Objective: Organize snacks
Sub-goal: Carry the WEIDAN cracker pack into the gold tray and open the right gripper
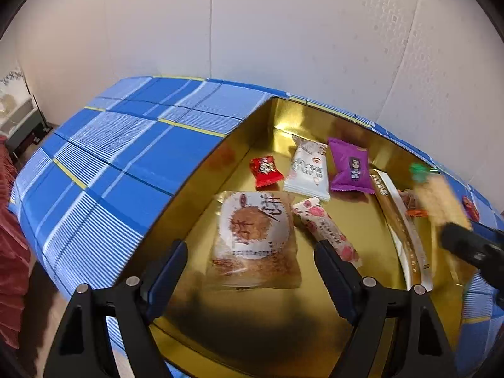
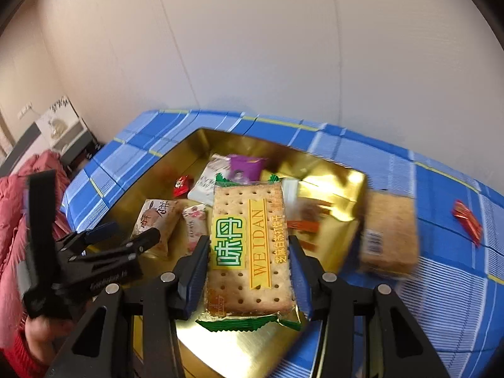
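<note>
The right gripper is clamped on a cracker pack, one finger on each long side, the pack held lengthwise and pointing away above the gold tray. The left gripper hangs spread wide over the tray's near left part, tilted down, holding nothing; a round pastry lies flat below, between its fingers, and a floral bar runs under the right finger. In the right view the left gripper reaches in from the left, with a red sleeve below it.

Farther in the tray lie a red candy, a white pack and a purple pack, side by side. On the blue checked cloth, just right of the tray, sits a tan cake pack, blurred, with a small red wrapper farther right.
</note>
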`<action>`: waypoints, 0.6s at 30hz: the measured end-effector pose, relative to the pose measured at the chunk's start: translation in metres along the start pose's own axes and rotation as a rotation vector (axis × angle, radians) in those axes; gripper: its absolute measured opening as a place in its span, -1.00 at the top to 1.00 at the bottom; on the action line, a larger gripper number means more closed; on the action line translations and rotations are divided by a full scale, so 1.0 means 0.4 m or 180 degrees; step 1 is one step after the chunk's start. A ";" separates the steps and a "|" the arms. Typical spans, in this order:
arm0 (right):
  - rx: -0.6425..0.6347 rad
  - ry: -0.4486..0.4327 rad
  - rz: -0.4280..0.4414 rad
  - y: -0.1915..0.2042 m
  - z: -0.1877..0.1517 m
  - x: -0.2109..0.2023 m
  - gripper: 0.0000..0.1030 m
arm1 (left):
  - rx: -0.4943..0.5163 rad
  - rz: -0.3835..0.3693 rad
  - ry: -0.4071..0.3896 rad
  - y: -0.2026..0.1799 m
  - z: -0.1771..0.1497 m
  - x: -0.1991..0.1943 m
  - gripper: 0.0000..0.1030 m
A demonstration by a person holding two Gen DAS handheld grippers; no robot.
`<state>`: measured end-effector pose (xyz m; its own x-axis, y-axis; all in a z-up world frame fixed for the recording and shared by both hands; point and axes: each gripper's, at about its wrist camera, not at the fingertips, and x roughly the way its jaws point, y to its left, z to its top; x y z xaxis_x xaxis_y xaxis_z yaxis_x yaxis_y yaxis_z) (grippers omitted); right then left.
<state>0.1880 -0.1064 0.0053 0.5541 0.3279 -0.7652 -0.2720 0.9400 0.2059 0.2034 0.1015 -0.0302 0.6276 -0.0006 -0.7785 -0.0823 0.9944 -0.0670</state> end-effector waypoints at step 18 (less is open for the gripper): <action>0.0161 0.0138 -0.0066 0.018 0.029 0.110 0.04 | 0.0113 0.0121 -0.0112 -0.004 -0.002 -0.014 -0.61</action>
<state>0.2195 -0.0842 -0.0197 0.5242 0.3051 -0.7951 -0.2202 0.9504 0.2196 0.1995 0.0999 -0.0262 0.6514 0.0403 -0.7576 -0.0794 0.9967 -0.0152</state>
